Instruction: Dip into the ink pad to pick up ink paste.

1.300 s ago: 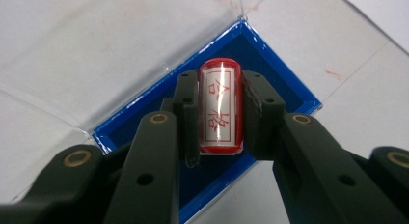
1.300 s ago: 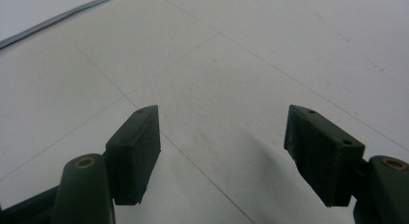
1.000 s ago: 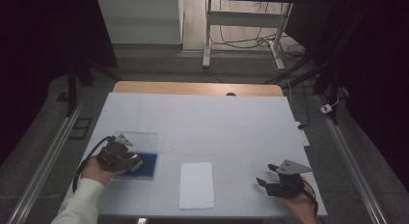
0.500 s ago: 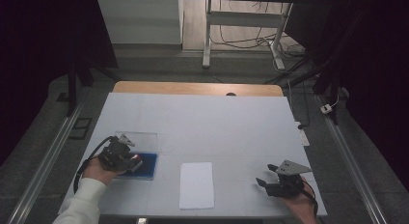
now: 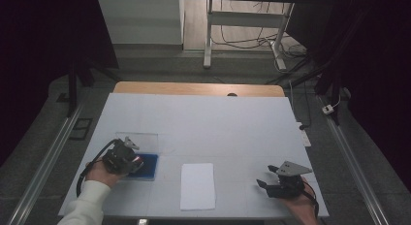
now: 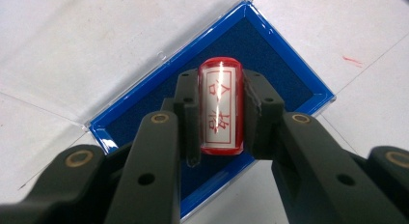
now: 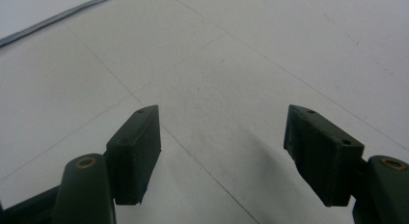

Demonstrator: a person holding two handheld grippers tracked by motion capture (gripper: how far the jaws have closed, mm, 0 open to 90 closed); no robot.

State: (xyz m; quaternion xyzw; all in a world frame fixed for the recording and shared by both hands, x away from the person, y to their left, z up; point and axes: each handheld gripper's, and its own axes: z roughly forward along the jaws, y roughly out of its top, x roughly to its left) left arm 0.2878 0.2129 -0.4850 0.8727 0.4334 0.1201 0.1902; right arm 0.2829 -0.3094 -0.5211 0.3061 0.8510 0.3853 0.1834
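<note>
1. Almost nothing has moved since the earlier pictures; both hands sit in the same spots.
2. The big white table [image 5: 203, 123] holds a white paper sheet [image 5: 197, 185] near its six o'clock edge.
3. The blue ink pad case [image 6: 270, 64] lies at eight o'clock, its clear lid [image 5: 137, 139] open.
4. The right gripper [image 7: 222, 151] waits at five o'clock, jaws wide apart and holding nothing.
5. The left gripper [image 6: 221, 113] squeezes the little red stamp [image 6: 221, 108] just over the blue pad.
6. The round stamp could slip or roll in the jaws and smear red ink on the table.
</note>
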